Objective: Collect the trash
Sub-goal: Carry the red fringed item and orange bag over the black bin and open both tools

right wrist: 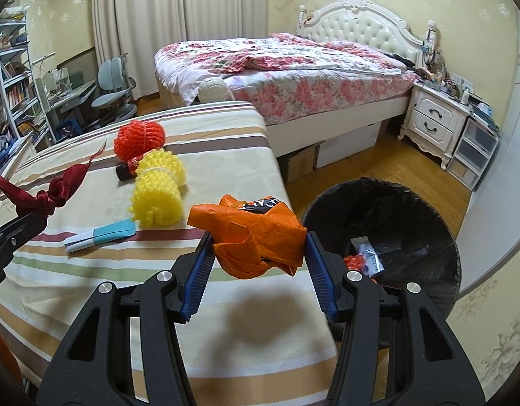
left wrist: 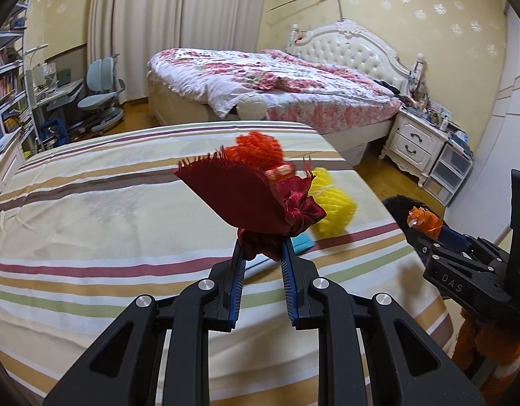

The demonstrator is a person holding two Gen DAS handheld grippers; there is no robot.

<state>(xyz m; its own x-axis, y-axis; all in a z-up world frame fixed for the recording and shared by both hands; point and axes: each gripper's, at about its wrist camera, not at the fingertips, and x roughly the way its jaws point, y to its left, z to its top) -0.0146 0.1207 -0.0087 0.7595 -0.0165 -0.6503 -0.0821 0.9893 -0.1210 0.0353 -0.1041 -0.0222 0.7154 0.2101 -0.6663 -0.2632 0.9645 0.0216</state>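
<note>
The left gripper [left wrist: 262,250] has its jaws clenched on a red cloth [left wrist: 246,199] above the striped worktop [left wrist: 90,203]. The right gripper [right wrist: 260,247] grasps an orange wrapper [right wrist: 256,233] left of the black bin [right wrist: 395,209].

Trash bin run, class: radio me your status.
Left tool shut on red cloth. Right tool shut on orange wrapper. Bin beside, path clear.

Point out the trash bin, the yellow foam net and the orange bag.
trash bin [right wrist: 439,203], right wrist view, black liner at rim.
yellow foam net [right wrist: 158,199], right wrist view, its middle.
orange bag [right wrist: 260,233], right wrist view, crumpled middle.
</note>
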